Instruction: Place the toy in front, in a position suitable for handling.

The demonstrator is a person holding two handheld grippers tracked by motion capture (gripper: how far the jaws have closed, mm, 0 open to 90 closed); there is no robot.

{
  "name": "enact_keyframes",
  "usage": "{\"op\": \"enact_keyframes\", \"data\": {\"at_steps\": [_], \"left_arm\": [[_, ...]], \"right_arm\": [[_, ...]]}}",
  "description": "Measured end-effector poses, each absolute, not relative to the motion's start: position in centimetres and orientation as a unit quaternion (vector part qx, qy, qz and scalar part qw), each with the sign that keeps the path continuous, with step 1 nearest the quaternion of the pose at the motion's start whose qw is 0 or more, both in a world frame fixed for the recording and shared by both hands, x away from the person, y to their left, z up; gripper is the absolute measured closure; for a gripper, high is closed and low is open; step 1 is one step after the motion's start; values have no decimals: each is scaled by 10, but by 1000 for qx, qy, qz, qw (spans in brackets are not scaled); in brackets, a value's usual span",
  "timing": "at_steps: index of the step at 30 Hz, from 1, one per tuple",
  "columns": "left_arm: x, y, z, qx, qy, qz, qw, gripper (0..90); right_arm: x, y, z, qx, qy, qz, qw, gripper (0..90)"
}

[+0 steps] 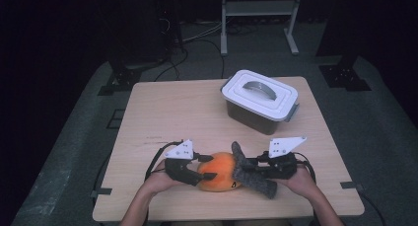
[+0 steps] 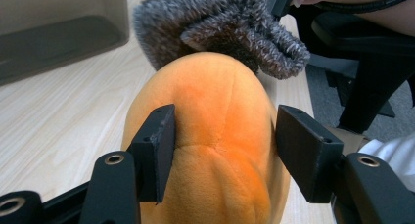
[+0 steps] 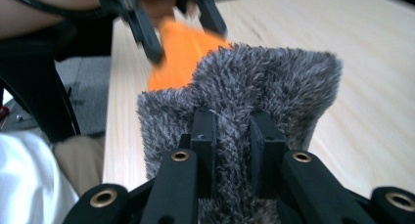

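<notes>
Our right gripper [image 3: 233,150] has its jaws pinched tight on a fold of the grey fuzzy cloth [image 3: 254,82], the pile bunching up between the two black pads. From above we see that cloth [image 1: 251,174] standing up off the table, one end poking upward and the other trailing toward the near edge, with the right gripper [image 1: 256,168] coming at it from the right side.

Our left gripper [image 2: 222,155] straddles the orange plush toy [image 2: 215,150]. The jaws stand wide on either side of it; the left pad touches the toy's flank, while the right pad sits just beside it, and we cannot tell whether it presses in. In the high view the left gripper [image 1: 206,168] reaches the orange plush toy [image 1: 219,172] from the left, one jaw across its front and one at its top.

The toy lies on the wooden table [image 1: 177,112] close to the near edge, between our two hands. The cloth leans against the toy's right side and droops over its far end, touching it.

Farther back on the table, well apart from both, stands a lidded white box [image 1: 260,100] with a grey handle on its lid.
</notes>
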State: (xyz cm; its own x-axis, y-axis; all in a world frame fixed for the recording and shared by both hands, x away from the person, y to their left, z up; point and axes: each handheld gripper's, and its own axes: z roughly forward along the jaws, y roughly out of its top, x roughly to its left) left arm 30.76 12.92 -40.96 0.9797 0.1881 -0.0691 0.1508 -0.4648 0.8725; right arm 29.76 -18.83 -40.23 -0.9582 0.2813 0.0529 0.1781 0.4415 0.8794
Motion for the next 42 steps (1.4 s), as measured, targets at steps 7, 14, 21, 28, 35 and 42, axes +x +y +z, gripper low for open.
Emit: {"op": "enact_keyframes", "data": {"at_steps": [7, 14, 21, 28, 35, 42], "left_arm": [[312, 130, -407, 861, 125, 30, 493, 246], [311, 131, -413, 866, 109, 30, 488, 426], [307, 128, -412, 869, 84, 36, 486, 457], [310, 119, -412, 870, 116, 25, 479, 318], [302, 112, -407, 875, 72, 53, 477, 439], [301, 112, -407, 872, 69, 53, 481, 446]], "right_arm": [[300, -178, -418, 136, 864, 484, 38, 745], [304, -195, -416, 151, 861, 483, 47, 752], [303, -182, -404, 134, 848, 510, 52, 749], [301, -175, -405, 134, 857, 495, 50, 753], [291, -165, -392, 104, 853, 507, 64, 752], [296, -184, -393, 126, 857, 495, 67, 756]]}}
